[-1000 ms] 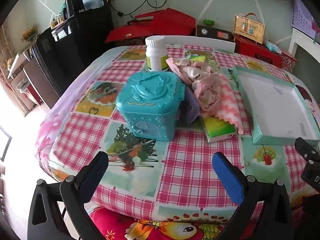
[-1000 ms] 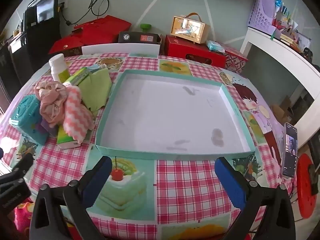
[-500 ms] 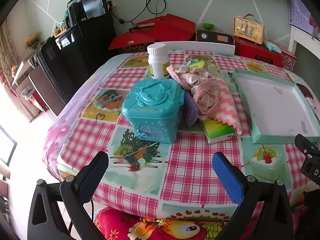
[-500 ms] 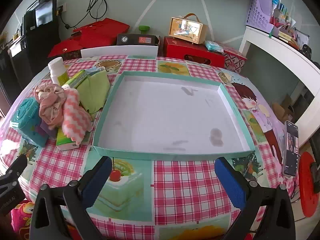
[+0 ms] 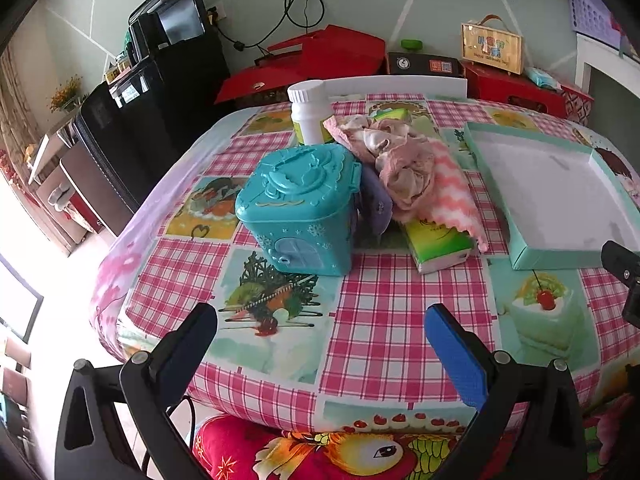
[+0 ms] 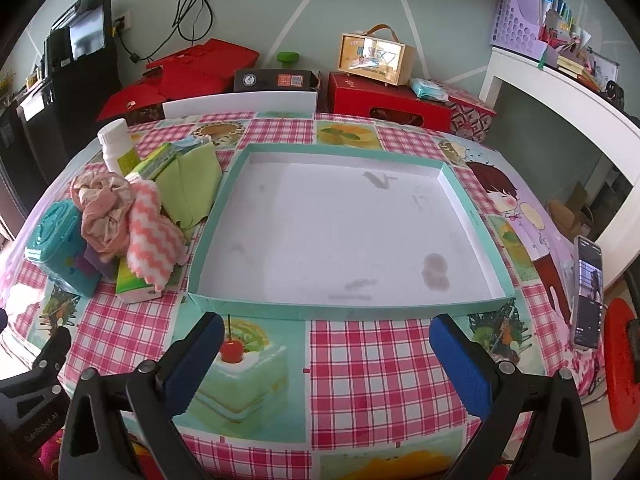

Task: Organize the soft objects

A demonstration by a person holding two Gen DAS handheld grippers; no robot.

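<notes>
The worktop (image 6: 376, 360) is covered by a pink checked cloth. Red boxes (image 6: 384, 98) are stacked along the green wall. Each hand-held gripper, left (image 5: 320, 344) and right (image 6: 324, 348), is held released, grasping nothing.

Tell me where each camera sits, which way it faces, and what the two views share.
Left wrist: on the left gripper at the table's near edge, facing the teal box and cloth pile; its open fingers show.
Right wrist: on the right gripper, facing the tray; open fingers show, left gripper at lower left.
Shared: tray, cloth pile, teal box, bottle.
</notes>
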